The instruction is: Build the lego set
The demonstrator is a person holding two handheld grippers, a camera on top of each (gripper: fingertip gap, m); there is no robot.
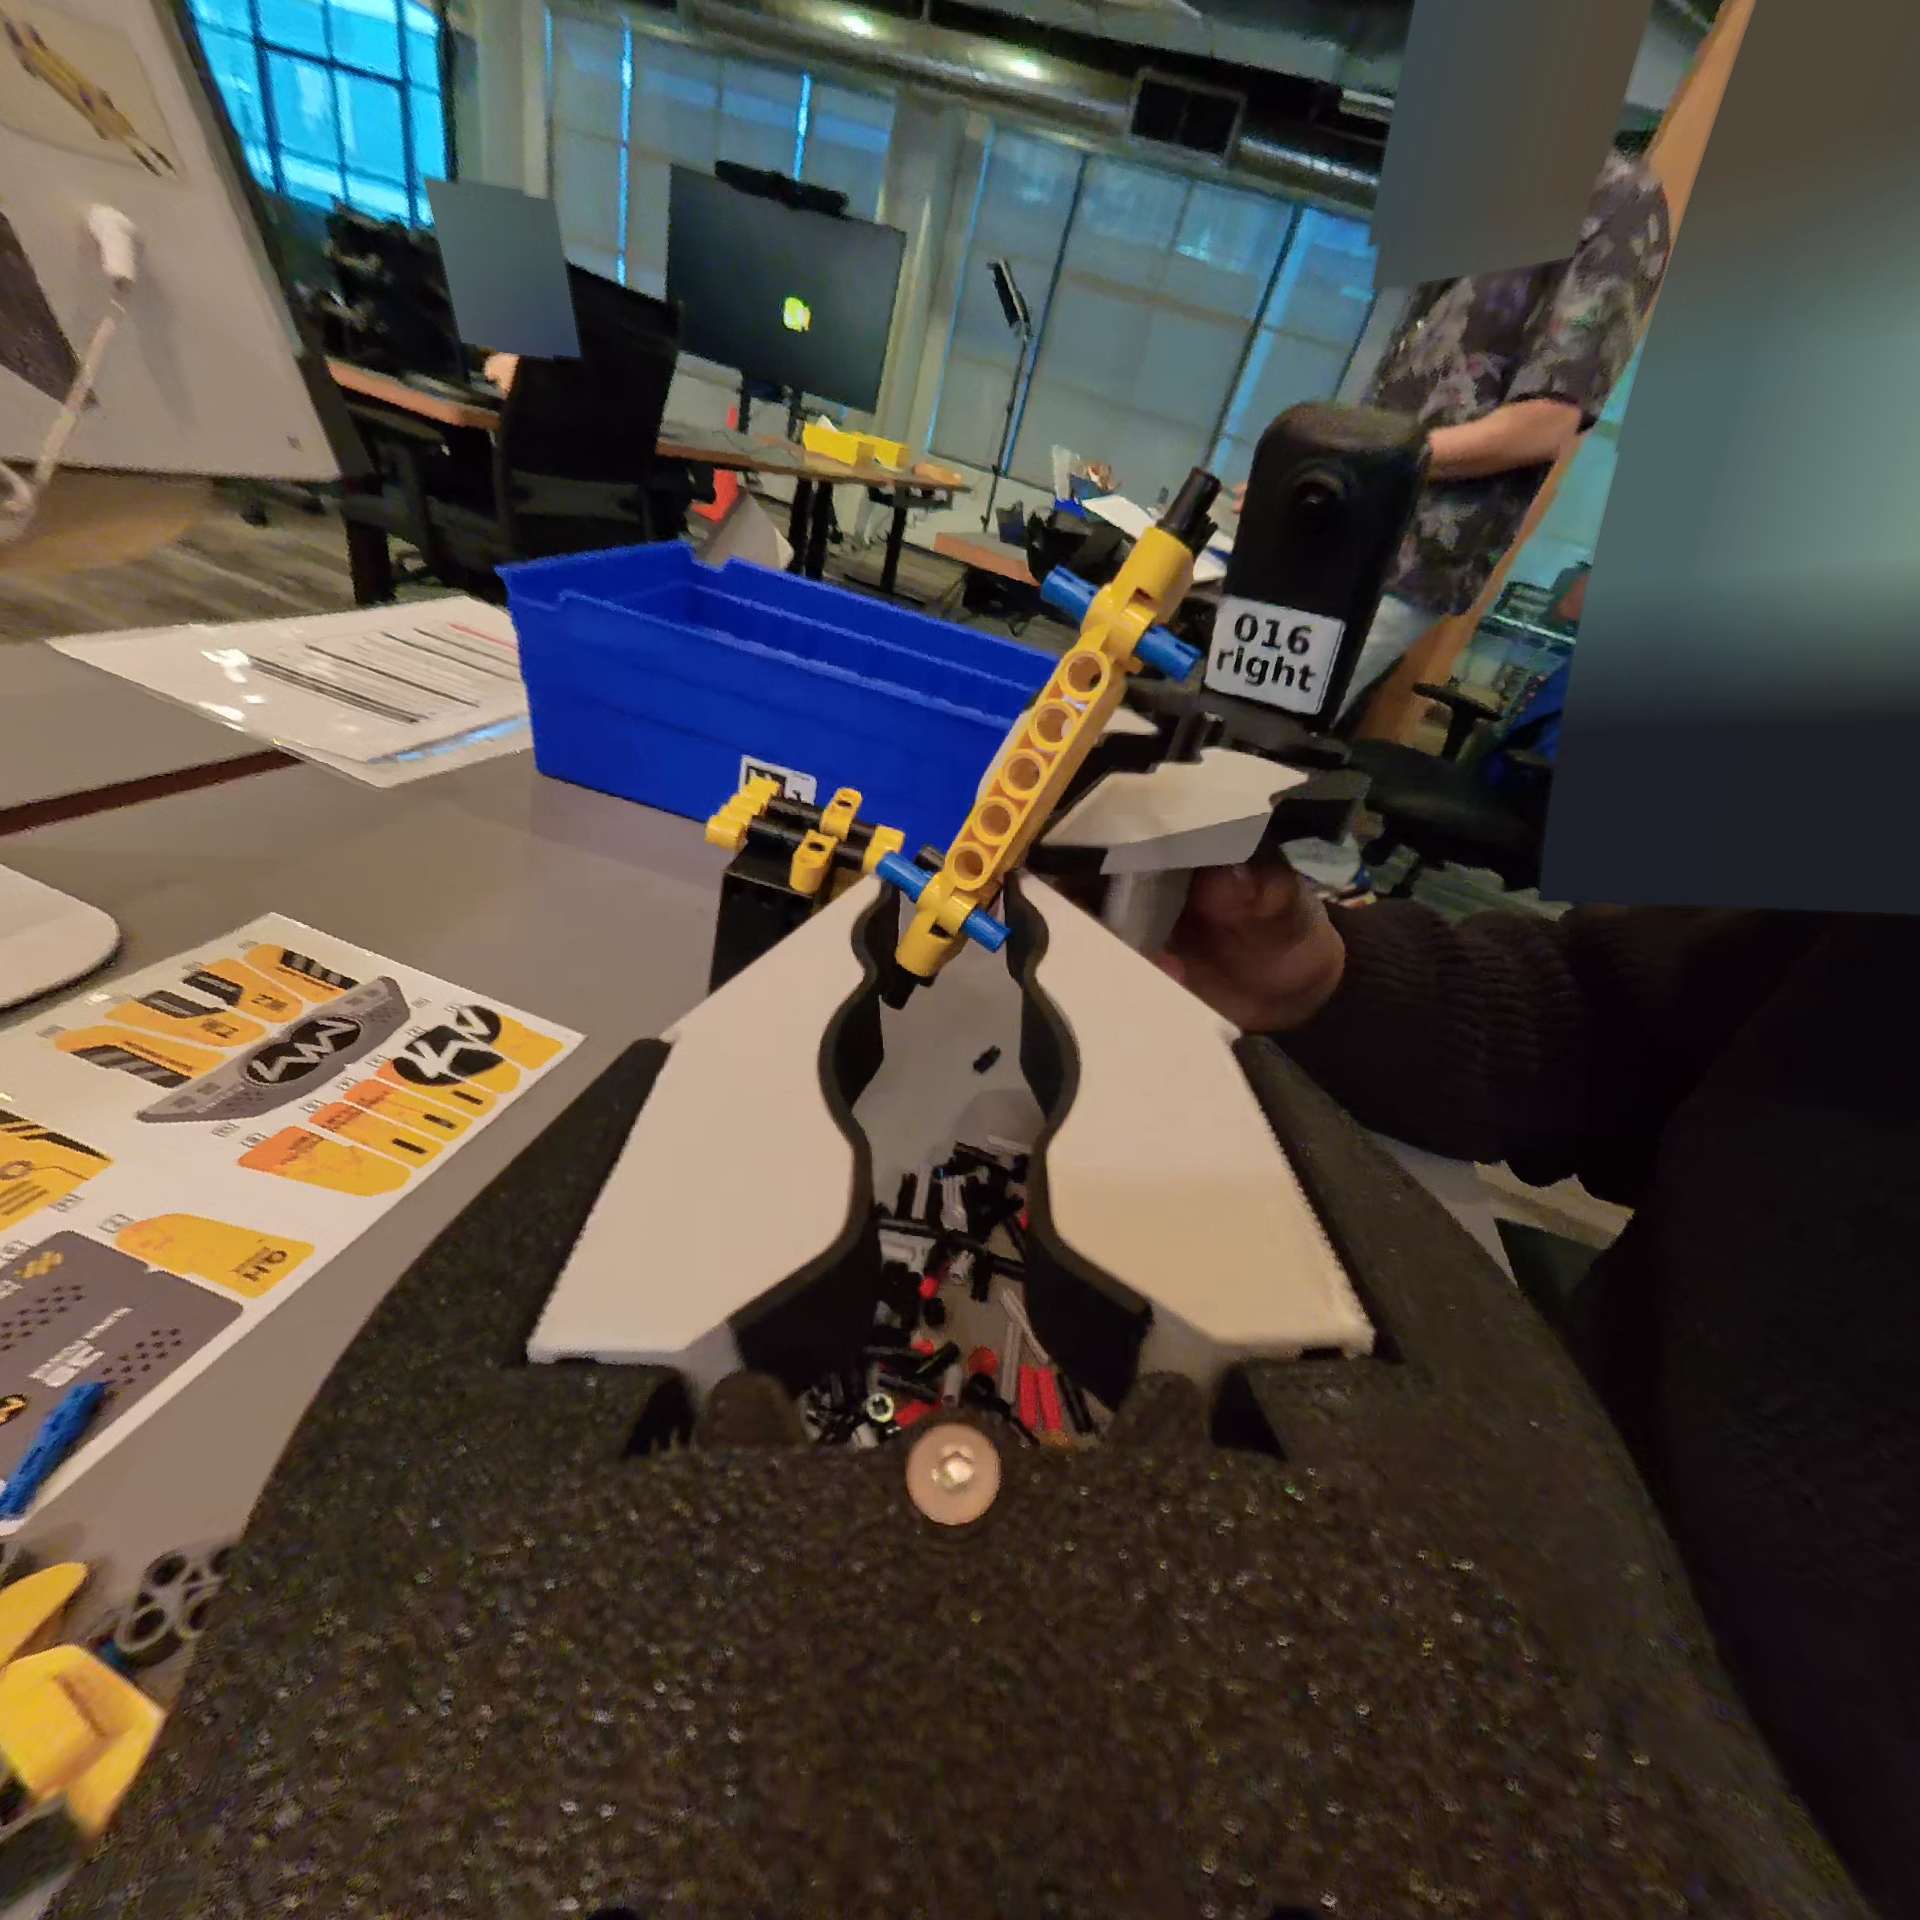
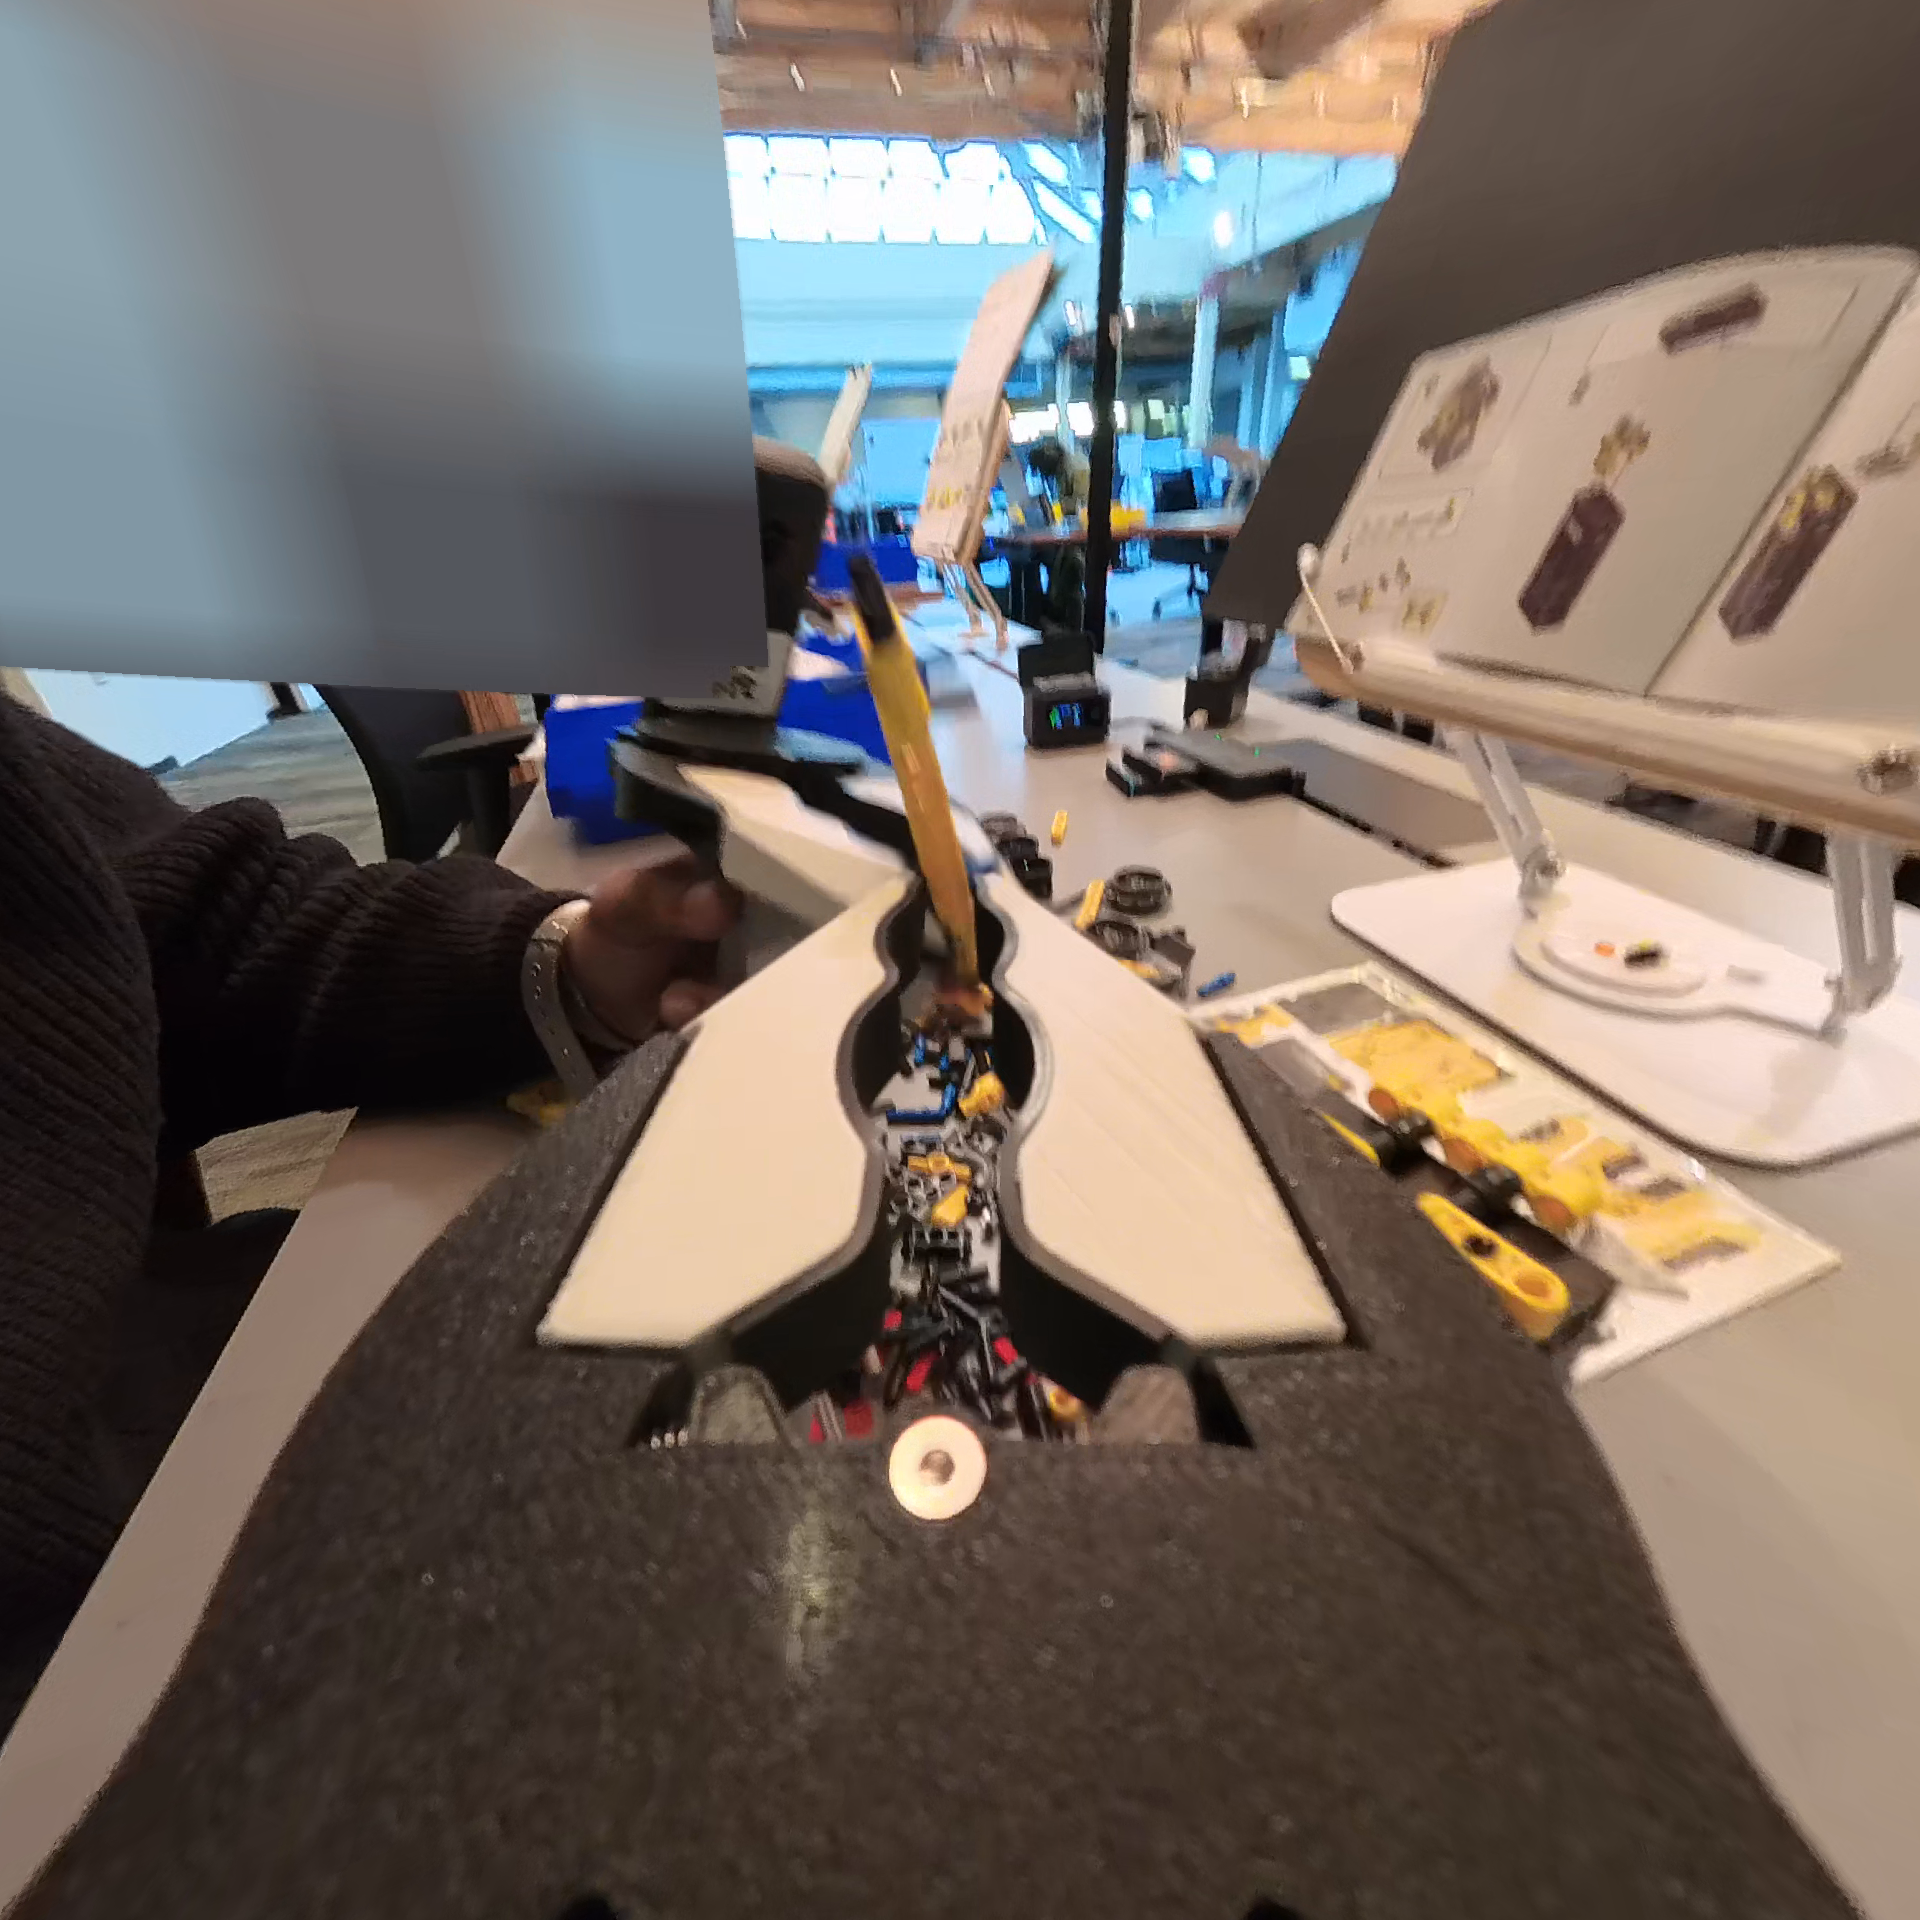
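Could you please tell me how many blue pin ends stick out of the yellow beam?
4 blue pin ends: two flank the yellow beam near its upper end, two near its lower end, at the left gripper. Others may be hidden.

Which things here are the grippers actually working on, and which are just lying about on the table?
In the grippers:
yellow beam with blue pins, clamped by left gripper and right gripper.

Lying about:
blue bin, sticker sheet, loose pins, black tyres, booklet on its stand.
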